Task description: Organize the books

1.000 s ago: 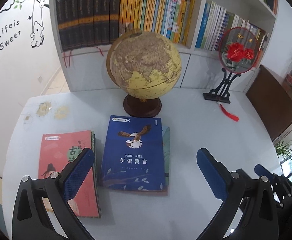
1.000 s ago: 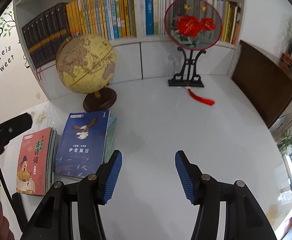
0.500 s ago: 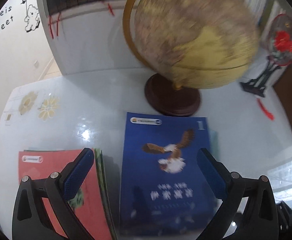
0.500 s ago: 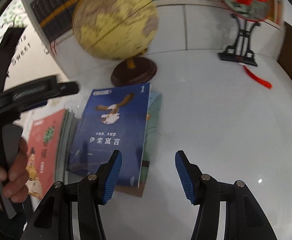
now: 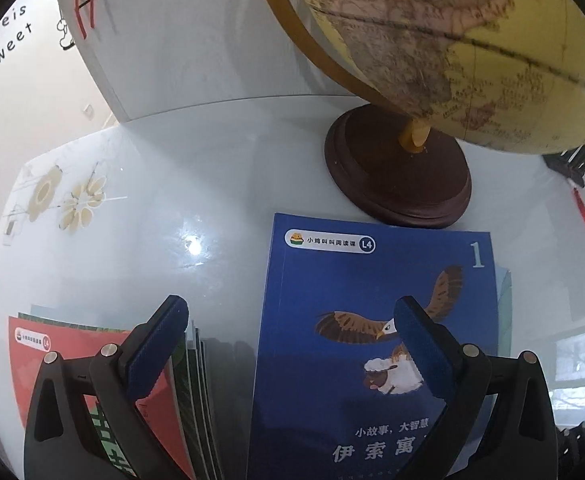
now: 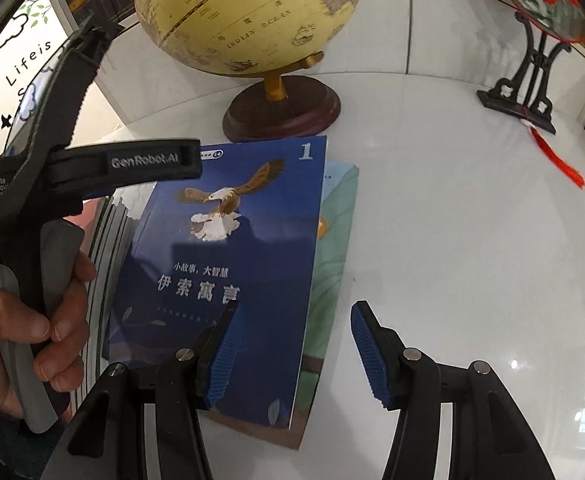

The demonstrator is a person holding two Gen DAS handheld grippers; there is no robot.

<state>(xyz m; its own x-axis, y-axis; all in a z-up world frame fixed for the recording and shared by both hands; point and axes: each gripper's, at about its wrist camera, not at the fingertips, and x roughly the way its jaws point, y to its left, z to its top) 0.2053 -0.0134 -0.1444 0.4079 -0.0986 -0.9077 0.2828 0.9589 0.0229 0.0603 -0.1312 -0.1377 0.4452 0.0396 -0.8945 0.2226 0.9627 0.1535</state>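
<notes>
Blue book point(image 5: 376, 340) flat on worktop point(image 5: 212, 184), just before globe base point(image 5: 398, 176). Your left gripper point(image 5: 292, 344) and right gripper point(image 6: 294, 356) hover above it, fingers spread, pinching nothing.

Both grippers have dropped in close over the table: the left gripper point(image 5: 292, 344) now hangs low with its jaws open, straddling the left edge of the blue book point(image 5: 376, 344), its left finger over the red book point(image 5: 72, 364). The right gripper point(image 6: 296, 352), jaws apart, has come down over the blue book's right edge, and the globe point(image 6: 248, 12) now looms large at the top.
</notes>
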